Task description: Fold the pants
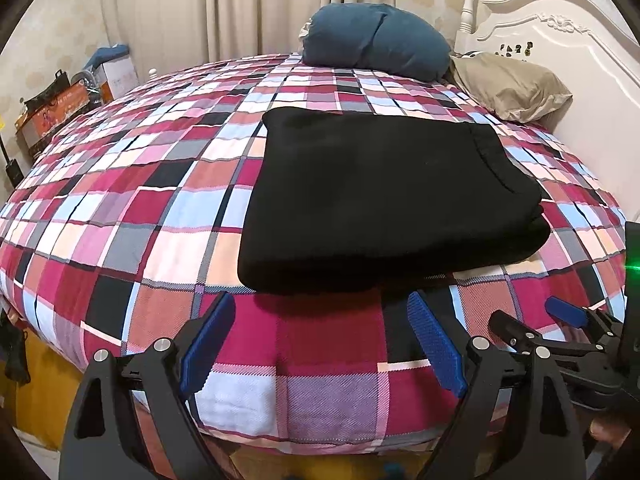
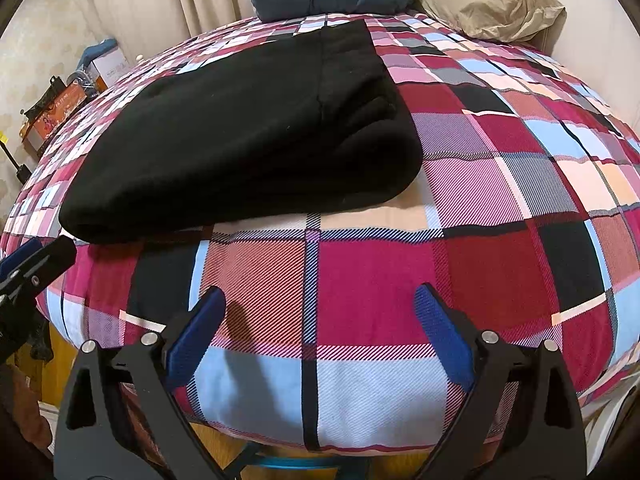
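Observation:
The black pants [image 1: 380, 196] lie folded into a thick rectangle on the plaid bedspread [image 1: 132, 216]; they also show in the right wrist view [image 2: 248, 132]. My left gripper [image 1: 322, 308] is open and empty, just in front of the near edge of the pants. My right gripper [image 2: 320, 300] is open and empty over the bedspread [image 2: 500, 200], in front of the right end of the pants. The right gripper also shows at the right edge of the left wrist view [image 1: 560, 316], and the left gripper at the left edge of the right wrist view [image 2: 36, 256].
A blue pillow [image 1: 376, 40] and a beige pillow [image 1: 508, 84] lie at the head of the bed by the white headboard [image 1: 560, 36]. Boxes [image 1: 52, 112] stand beside the bed on the left. Curtains [image 1: 240, 8] hang behind.

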The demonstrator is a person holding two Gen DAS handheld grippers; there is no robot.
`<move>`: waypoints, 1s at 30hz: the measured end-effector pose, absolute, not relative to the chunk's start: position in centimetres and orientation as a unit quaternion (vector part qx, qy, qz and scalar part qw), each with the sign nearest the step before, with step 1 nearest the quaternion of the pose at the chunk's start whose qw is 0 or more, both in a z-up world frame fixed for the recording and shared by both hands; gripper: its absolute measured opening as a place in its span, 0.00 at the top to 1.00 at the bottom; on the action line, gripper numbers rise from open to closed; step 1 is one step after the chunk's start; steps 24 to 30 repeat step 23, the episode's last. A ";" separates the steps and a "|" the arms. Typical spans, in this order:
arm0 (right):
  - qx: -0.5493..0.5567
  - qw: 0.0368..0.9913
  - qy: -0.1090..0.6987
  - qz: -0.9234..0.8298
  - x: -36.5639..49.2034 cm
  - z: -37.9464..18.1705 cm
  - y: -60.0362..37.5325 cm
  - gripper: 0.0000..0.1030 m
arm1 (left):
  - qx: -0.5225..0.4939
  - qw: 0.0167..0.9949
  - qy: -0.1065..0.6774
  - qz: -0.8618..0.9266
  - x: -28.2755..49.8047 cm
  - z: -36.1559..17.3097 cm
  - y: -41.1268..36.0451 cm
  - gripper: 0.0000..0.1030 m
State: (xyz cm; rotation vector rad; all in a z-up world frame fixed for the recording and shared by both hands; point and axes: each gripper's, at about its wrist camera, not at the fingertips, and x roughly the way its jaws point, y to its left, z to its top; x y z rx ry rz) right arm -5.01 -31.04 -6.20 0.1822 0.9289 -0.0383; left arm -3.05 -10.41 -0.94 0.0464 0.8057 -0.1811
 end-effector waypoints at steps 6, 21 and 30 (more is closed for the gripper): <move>0.084 0.890 0.448 -0.017 -4.9 -6.2 -31.1 0.07 | 0.029 0.919 0.384 -0.088 -3.1 -0.8 -10.6 0.14; 0.129 0.910 0.394 -0.015 -4.4 -0.9 -34.9 0.07 | 0.006 0.927 0.357 -0.118 5.1 2.2 -7.3 0.10; 0.108 0.921 0.375 -0.015 -1.4 1.7 -36.7 0.06 | -0.008 0.935 0.343 -0.090 10.2 2.8 -4.3 0.10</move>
